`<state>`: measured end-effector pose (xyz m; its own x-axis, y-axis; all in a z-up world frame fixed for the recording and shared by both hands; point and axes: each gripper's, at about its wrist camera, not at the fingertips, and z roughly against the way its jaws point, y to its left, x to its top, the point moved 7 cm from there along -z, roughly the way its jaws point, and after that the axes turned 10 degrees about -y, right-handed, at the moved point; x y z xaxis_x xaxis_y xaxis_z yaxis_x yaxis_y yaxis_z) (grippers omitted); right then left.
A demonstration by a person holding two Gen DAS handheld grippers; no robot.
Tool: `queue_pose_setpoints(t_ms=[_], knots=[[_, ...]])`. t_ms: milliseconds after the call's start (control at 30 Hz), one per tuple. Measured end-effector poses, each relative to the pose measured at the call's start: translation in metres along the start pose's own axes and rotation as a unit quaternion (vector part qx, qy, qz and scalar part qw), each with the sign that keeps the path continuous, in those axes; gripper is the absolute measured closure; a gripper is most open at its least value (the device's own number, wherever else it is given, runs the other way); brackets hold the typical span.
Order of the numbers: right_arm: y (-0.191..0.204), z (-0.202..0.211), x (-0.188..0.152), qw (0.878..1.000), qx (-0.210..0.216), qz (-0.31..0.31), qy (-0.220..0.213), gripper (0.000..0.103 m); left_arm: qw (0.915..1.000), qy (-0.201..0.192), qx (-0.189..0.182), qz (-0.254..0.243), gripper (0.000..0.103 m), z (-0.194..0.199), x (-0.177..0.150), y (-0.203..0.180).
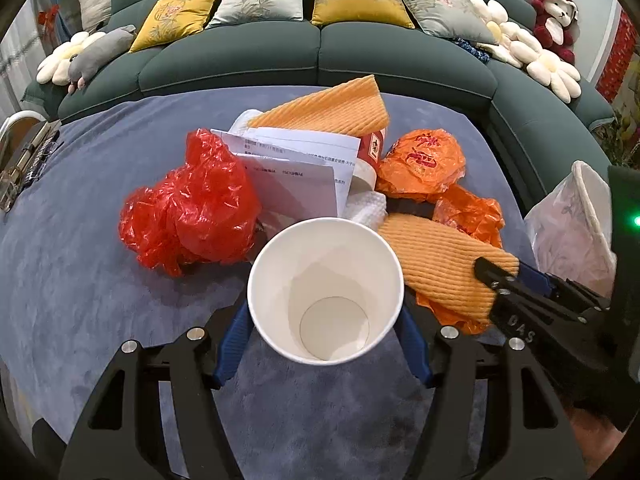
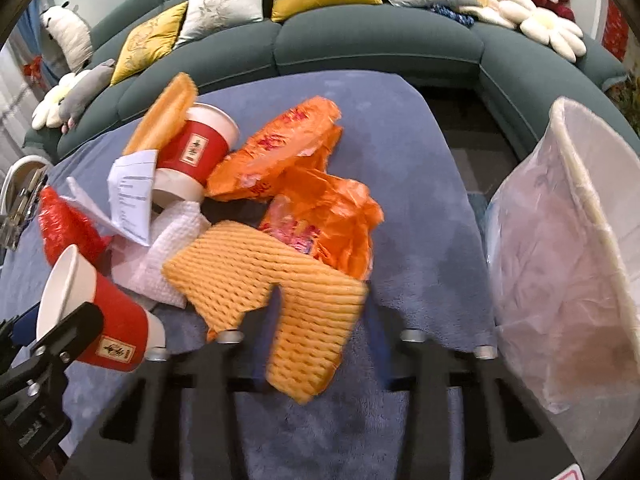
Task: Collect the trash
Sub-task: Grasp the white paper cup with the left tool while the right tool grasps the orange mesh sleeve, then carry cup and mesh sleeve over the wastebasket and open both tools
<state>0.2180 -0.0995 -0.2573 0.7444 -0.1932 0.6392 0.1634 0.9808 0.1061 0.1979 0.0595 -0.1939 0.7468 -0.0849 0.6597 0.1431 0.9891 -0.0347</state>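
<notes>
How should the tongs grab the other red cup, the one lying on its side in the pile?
Probably by its open white rim, coming from the near side. The red paper cup lies tipped with its mouth toward the white paper towel, its base tucked under the orange foam net. One finger inside the mouth, one outside, pinches the wall.

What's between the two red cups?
In the right wrist view, white paper sheets and a bubbly white wrap lie between the held cup and the far cup.
</notes>
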Motion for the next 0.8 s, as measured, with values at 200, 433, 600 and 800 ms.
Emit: queue_pose_setpoints(t_ms=[200, 433, 600, 800], knots=[[0.001, 0.033, 0.008, 0.999, 0.022, -0.002, -0.024, 0.089, 1.0000, -0.009, 0.001, 0.001, 0.041, 0.015, 0.002, -0.002], [-0.004, 0.088, 0.033, 0.996, 0.030, -0.007, -0.079, 0.092, 0.9997, -0.025, -0.005, -0.002, 0.041, 0.045, 0.009, -0.015], [-0.032, 0.128, 0.056, 0.992, 0.017, -0.020, -0.123, 0.092, 0.9987, -0.041, -0.020, -0.024, 0.041, 0.065, 0.020, -0.042], [-0.080, 0.166, 0.073, 0.986, -0.021, -0.040, -0.161, 0.092, 0.9944, -0.062, -0.066, -0.055, 0.041, 0.087, 0.040, -0.097]])
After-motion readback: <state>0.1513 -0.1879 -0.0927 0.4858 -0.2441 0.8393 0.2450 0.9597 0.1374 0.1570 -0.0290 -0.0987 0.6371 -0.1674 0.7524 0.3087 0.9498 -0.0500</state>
